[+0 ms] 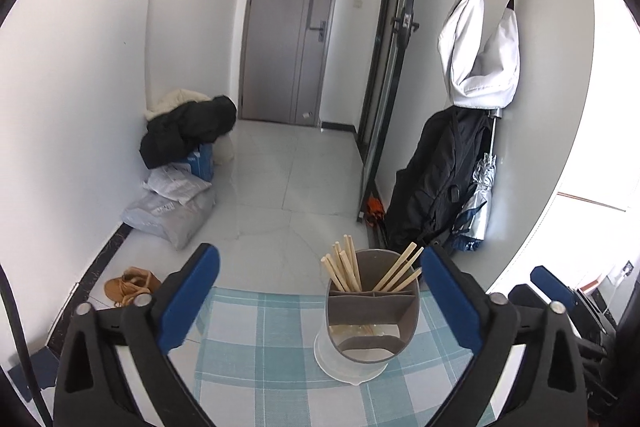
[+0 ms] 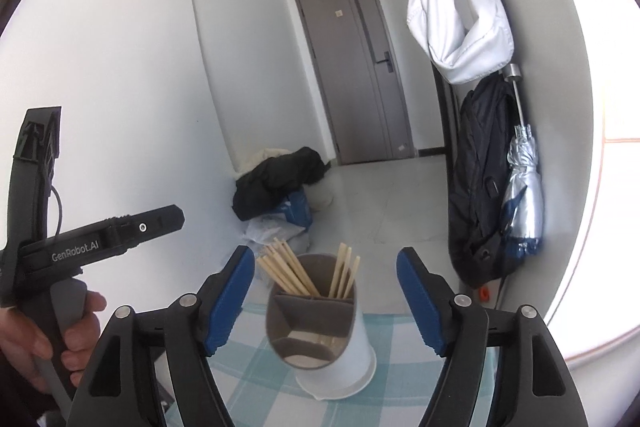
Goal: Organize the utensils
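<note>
A round utensil holder (image 1: 370, 311) with a grey divided insert and a white base stands on the checked tablecloth (image 1: 260, 355). Wooden chopsticks (image 1: 346, 269) stick up from its two far compartments; the near compartments look empty. My left gripper (image 1: 320, 303) is open and empty, its blue pads (image 1: 188, 301) wide apart, the holder just left of the right pad. In the right wrist view the holder (image 2: 320, 327) with chopsticks (image 2: 292, 273) stands between the open, empty fingers of my right gripper (image 2: 326, 301).
The table's far edge lies just behind the holder, with tiled floor (image 1: 288, 179) beyond. The left gripper's body and the hand holding it (image 2: 60, 287) show at the left of the right wrist view. Coats and bags (image 1: 184, 131) lie on the floor; a backpack and umbrella (image 2: 500, 187) hang at the right.
</note>
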`<control>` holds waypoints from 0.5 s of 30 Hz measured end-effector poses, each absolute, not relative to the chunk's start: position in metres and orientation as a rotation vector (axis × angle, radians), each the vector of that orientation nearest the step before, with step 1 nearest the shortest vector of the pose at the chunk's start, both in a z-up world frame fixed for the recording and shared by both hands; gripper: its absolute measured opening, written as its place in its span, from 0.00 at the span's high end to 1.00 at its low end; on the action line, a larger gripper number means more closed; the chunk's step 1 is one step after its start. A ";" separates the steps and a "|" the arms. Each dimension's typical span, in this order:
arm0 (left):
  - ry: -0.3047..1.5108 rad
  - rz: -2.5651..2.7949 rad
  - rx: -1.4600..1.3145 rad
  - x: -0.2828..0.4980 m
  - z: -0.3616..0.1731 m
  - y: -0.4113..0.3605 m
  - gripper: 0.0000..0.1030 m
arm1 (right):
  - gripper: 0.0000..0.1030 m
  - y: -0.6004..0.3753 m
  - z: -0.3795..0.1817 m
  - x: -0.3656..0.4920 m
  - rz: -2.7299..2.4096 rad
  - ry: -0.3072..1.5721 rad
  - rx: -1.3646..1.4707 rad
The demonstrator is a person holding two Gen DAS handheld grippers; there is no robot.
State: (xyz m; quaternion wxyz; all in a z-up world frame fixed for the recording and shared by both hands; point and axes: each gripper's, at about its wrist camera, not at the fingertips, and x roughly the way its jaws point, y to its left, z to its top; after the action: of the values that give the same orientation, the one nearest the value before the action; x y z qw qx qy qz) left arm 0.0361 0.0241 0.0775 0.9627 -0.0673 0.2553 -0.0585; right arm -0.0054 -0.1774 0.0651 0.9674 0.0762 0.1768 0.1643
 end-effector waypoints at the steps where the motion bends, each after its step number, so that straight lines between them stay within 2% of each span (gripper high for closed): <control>1: 0.509 -0.115 -0.134 0.032 0.078 0.025 0.01 | 0.27 -0.177 0.064 -0.010 0.332 0.353 0.151; 4: 0.491 -0.108 -0.126 0.022 0.076 0.025 0.01 | 0.18 -0.175 0.061 -0.021 0.312 0.335 0.142; 15: 0.455 -0.056 -0.116 -0.002 0.060 0.026 0.01 | 0.08 -0.185 0.044 -0.050 0.262 0.301 0.138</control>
State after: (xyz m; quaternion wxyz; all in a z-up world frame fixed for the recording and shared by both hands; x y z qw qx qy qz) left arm -0.0016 0.0265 0.0600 0.9722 -0.0574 0.2252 -0.0277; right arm -0.0503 -0.1846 0.0442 0.9778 0.0684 0.1495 0.1300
